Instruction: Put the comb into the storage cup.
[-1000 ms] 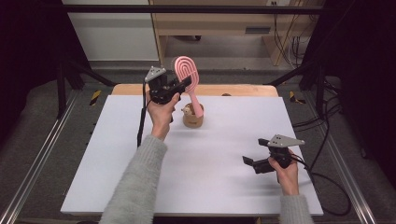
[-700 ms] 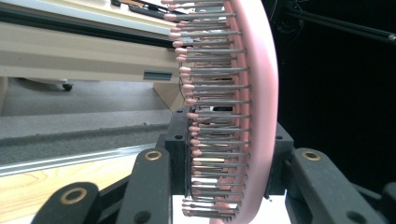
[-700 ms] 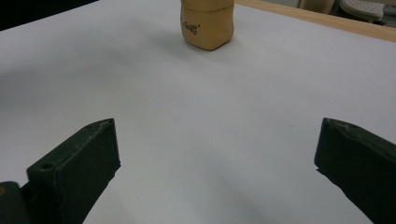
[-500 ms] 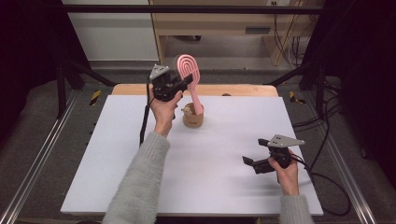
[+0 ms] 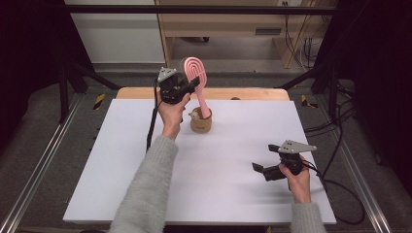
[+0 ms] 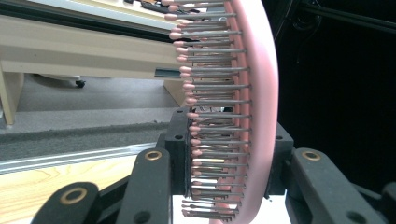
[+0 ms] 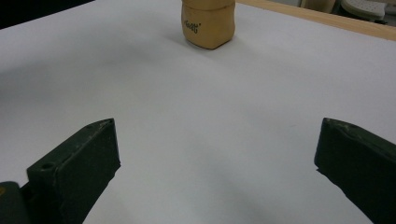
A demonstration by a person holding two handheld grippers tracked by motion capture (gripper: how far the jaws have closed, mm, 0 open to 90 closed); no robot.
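- We are holding the left gripper [image 5: 187,90] raised over the far side of the white table [image 5: 145,145], its jaws pinching the head of the pink hairbrush [image 5: 196,73] from both sides.
- In the left gripper view the pink hairbrush [image 6: 252,93] is standing edge-on between the black jaws, its pink-tipped bristles pointing left.
- The brush's handle is reaching down into the small wooden holder [image 5: 200,122] — far centre of the table, just right of our left hand.
- We are resting the right gripper [image 5: 260,168] low at the near right, well apart from the holder, jaws spread wide with nothing between them — bare table and the holder [image 7: 208,21] beyond.
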